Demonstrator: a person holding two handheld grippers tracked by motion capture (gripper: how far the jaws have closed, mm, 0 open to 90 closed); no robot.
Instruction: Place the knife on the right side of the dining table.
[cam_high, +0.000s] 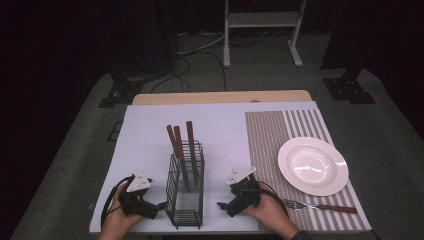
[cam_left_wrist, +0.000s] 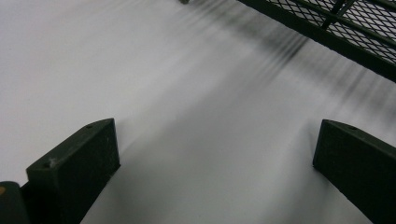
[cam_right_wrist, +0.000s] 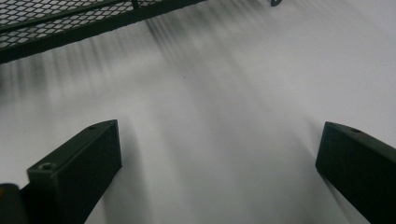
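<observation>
Black wire-mesh caddy (cam_high: 185, 192), upright, three wooden-handled utensils (cam_high: 181, 145) inside.

Three knives (cam_high: 181, 150) stand in one wire caddy (cam_high: 185, 202) between the two grippers' jaws. Right of the jaws: one plate (cam_high: 313, 165), one fork (cam_high: 320, 205), one placemat (cam_high: 265, 145).

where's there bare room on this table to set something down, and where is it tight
Bare: the white sheet left of the wire caddy, and the strip between caddy and striped placemat. The placemat's far half is also free. Tight: the near edge, where the left gripper and right gripper flank the caddy, and the near right corner with plate and fork.
</observation>
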